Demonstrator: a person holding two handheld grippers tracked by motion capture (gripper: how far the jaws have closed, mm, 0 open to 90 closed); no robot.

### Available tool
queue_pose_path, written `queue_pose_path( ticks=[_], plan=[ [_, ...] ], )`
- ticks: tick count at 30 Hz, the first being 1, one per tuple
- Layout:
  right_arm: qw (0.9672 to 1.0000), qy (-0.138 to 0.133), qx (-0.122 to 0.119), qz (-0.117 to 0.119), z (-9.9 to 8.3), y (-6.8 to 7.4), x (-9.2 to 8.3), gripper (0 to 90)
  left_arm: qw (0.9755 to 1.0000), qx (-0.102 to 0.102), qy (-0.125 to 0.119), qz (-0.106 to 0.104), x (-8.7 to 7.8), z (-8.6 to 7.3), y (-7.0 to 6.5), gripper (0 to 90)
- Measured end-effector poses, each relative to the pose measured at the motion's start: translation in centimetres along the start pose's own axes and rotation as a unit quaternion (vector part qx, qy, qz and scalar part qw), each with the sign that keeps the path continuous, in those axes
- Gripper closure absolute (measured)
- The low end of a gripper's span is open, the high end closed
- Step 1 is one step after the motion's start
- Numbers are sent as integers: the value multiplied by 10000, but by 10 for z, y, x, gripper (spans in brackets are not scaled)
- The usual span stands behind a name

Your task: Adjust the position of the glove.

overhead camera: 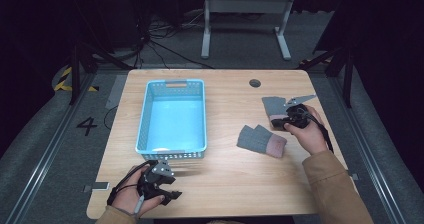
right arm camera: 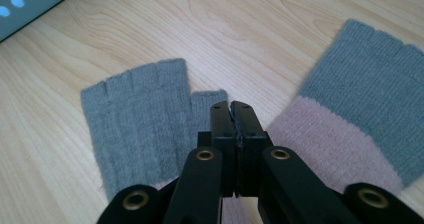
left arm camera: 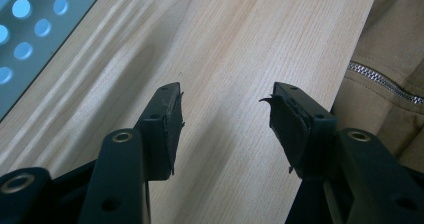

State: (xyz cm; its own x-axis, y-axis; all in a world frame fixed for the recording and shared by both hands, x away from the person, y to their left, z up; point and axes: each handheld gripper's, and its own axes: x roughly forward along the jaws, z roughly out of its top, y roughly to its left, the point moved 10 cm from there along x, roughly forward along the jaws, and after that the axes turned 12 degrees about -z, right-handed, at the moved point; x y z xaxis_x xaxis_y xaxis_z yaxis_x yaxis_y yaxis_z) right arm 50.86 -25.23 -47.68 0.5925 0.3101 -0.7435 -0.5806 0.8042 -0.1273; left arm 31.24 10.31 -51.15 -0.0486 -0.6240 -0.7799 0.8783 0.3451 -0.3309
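Two grey fingerless gloves with pink cuffs lie flat on the right half of the wooden table [overhead camera: 225, 174]. One glove [overhead camera: 260, 140] [right arm camera: 140, 119] is nearer the person. The other glove [overhead camera: 274, 106] [right arm camera: 360, 109] lies farther back, partly under my right hand. My right gripper [overhead camera: 280, 125] [right arm camera: 231, 105] hovers between the gloves, shut, with nothing in its jaws. My left gripper [overhead camera: 170, 188] [left arm camera: 225, 91] sits near the table's front left edge, open over bare wood with nothing between its pads.
A light blue perforated basket [overhead camera: 145, 114] [left arm camera: 30, 34] [right arm camera: 30, 4] stands left of centre, just beyond my left gripper. A round cable hole [overhead camera: 255, 83] is at the table's back. A tan jacket sleeve [left arm camera: 390, 59] lies close beside the left gripper.
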Motion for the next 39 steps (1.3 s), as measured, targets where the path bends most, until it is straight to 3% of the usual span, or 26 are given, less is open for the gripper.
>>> queue_pose_path(
  ticks=[16,21,27,39],
  plan=[
    [9994,-106,311,-116,-6,-7,32,900,10000,-2,7,-14,2,0,-1,475],
    [9993,6,338,-178,-11,-10,40,900,10000,-2,18,-7,2,-1,0,472],
    [9991,62,359,-208,-15,-13,40,900,10000,-5,36,2,3,-1,0,472],
    [9974,132,589,-390,-31,-33,31,900,10000,68,23,-55,5,5,1,469]
  ],
)
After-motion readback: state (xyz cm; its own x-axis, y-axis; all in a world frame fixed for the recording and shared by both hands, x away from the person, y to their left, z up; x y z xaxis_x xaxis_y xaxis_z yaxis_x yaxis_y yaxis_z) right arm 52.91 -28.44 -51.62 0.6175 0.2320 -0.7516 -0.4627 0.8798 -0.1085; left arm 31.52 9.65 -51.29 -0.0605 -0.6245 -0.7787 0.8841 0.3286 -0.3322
